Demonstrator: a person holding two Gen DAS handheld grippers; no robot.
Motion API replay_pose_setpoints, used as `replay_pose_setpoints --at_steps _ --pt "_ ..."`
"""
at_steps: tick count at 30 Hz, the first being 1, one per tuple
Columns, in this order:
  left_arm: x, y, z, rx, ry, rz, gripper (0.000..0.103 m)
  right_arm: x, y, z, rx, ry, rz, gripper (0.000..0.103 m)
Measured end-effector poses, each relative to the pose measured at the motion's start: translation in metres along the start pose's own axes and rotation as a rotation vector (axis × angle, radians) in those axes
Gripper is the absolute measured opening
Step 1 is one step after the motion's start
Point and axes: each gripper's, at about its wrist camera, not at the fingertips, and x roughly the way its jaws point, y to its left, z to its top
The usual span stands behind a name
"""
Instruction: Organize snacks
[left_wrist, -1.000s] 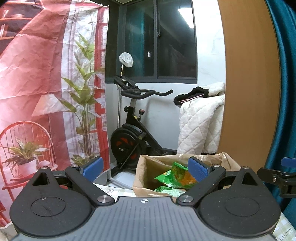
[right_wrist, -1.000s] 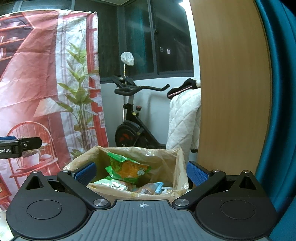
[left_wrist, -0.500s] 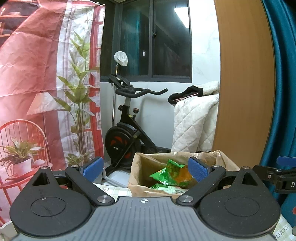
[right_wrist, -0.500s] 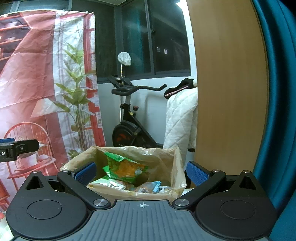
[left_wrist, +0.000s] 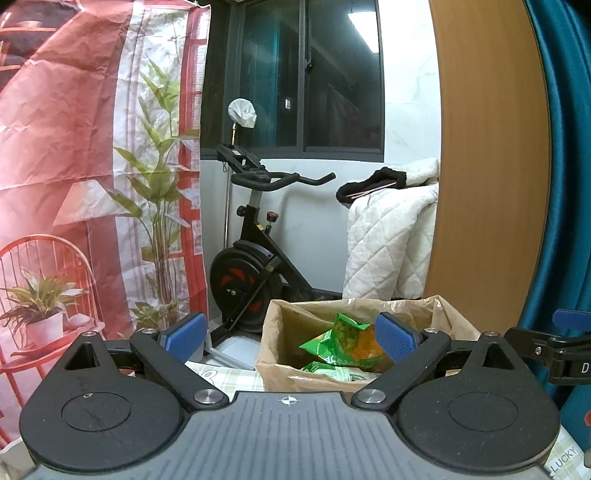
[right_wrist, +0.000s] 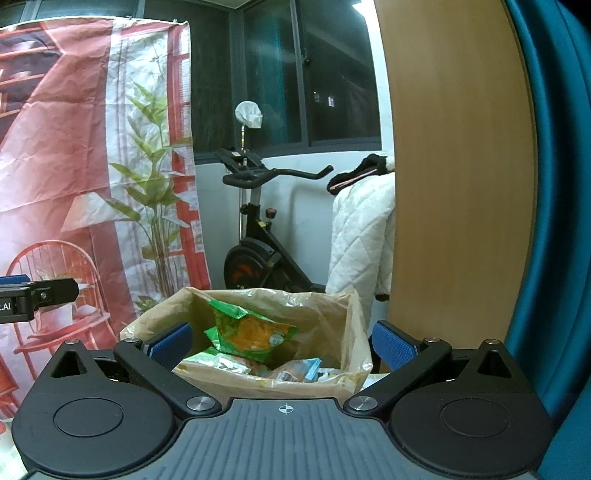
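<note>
Bag: one paper bag (right_wrist: 343, 332) just beyond right gripper (right_wrist: 282, 341), right of left gripper (left_wrist: 291, 332).
Snacks: one green packet (right_wrist: 251, 328) on several others.
Grippers: both wide open, empty.

A black exercise bike (left_wrist: 255, 258) stands at the frame's centre beneath a dark window (left_wrist: 343, 74). A red printed backdrop (left_wrist: 74, 147) fills the left. A white quilted blanket (left_wrist: 388, 243) hangs centre-right, beside a wooden panel (left_wrist: 487, 166) and teal curtain (left_wrist: 565, 184).

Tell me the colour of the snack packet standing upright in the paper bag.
Green with an orange middle; the snack packet shows best in the right wrist view.
</note>
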Motion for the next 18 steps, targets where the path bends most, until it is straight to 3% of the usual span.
replay_pose_setpoints --at_steps 18 --pt "-0.0005 -0.0011 -0.0031 -0.014 -0.009 0.002 0.099 0.0020 0.0035 -0.0038 -0.015 0.005 0.001 0.103"
